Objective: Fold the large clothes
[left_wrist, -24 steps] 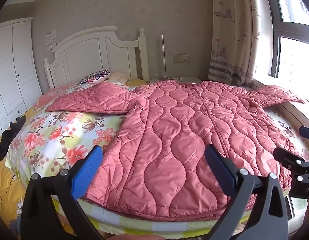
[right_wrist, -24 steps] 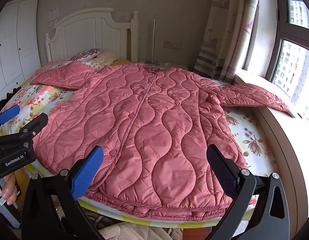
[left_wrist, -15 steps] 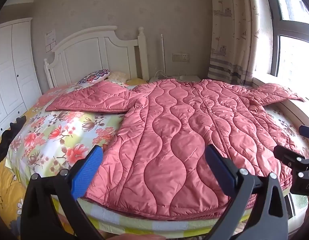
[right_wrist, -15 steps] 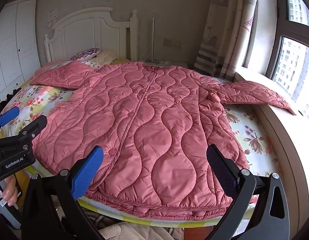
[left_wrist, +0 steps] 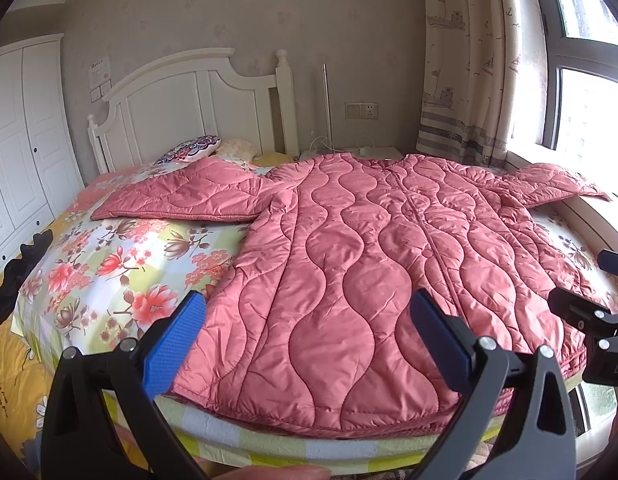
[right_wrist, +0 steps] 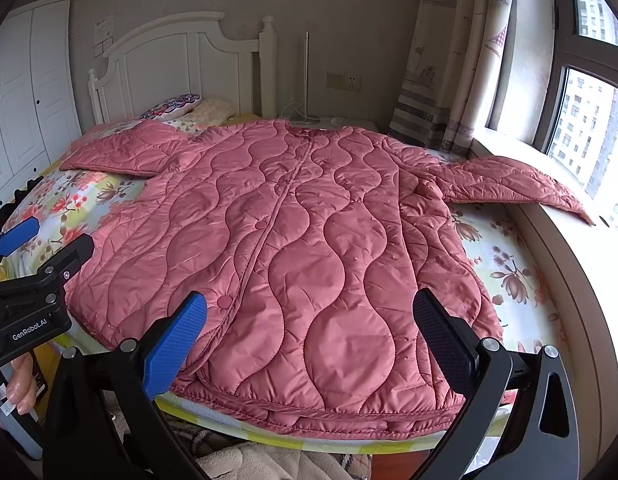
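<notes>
A pink quilted coat [left_wrist: 361, 280] lies spread flat, front side up, over a bed with a floral bedsheet [left_wrist: 109, 272]. Its snap-buttoned front closure runs up the middle toward the collar at twelve o'clock, near the white headboard [left_wrist: 181, 96]. One sleeve stretches out toward nine o'clock across the sheet, and the other reaches toward three o'clock, its cuff resting on the window ledge [right_wrist: 581, 240]. The hem lies along the foot edge of the bed at six o'clock, just overhanging it.

The left gripper [left_wrist: 305, 340] hangs above the hem's left part with its jaws spread wide; nothing sits between the blue pads [left_wrist: 175, 344], which are clear of the fabric. The right gripper [right_wrist: 309, 340] hovers over the hem's right part, likewise wide open and empty, its pads above the coat without touching it. In the right wrist view the left gripper appears at nine o'clock, held by a hand [right_wrist: 19, 388] whose fingers wrap its handle.

A patterned pillow [left_wrist: 189, 148] rests by the headboard at eleven o'clock. A white wardrobe [left_wrist: 21, 140] stands at nine o'clock, and a printed curtain [left_wrist: 465, 60] hangs beside the window [right_wrist: 589, 100] at two o'clock. A wall socket [left_wrist: 361, 110] sits on the wall between headboard and curtain.
</notes>
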Available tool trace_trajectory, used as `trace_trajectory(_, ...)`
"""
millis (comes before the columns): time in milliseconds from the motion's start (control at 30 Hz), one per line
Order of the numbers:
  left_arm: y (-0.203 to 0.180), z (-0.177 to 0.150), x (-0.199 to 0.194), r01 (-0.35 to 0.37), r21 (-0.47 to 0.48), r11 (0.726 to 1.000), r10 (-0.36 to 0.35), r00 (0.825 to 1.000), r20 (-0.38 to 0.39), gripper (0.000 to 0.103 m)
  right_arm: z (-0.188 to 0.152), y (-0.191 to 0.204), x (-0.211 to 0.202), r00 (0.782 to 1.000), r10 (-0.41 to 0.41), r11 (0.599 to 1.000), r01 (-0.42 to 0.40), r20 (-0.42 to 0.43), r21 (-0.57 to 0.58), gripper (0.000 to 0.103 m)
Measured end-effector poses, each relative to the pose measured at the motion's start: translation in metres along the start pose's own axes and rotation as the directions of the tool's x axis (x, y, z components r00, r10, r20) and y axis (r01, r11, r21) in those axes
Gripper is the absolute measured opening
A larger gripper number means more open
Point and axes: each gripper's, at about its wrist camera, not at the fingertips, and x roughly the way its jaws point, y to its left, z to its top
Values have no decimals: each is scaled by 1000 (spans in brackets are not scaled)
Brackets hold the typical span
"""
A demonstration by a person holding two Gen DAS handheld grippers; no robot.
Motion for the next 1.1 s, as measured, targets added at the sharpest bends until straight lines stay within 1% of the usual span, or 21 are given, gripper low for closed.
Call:
trace_trajectory(167,5,-4,1,1,-7,1000,-1,1000,-12,101,-2,0,5,1000,9,1000,-9,-13,6,99)
trace_trajectory(433,4,-1,2,3,-2,1000,-3,1000,-26,101,-3,-1,5,1000,17,1000,-16,-26,15,99)
trace_trajectory(767,3,-1,1,6,2,1000,-6,1000,-24,101,-5,-1,4,999,24,999,-23,-29,22,99)
trace_trajectory(1100,1,-4,10,11,7,1000,-11,999,-53,101,-9,-6,14,997,40,999,-38,-59,38,99)
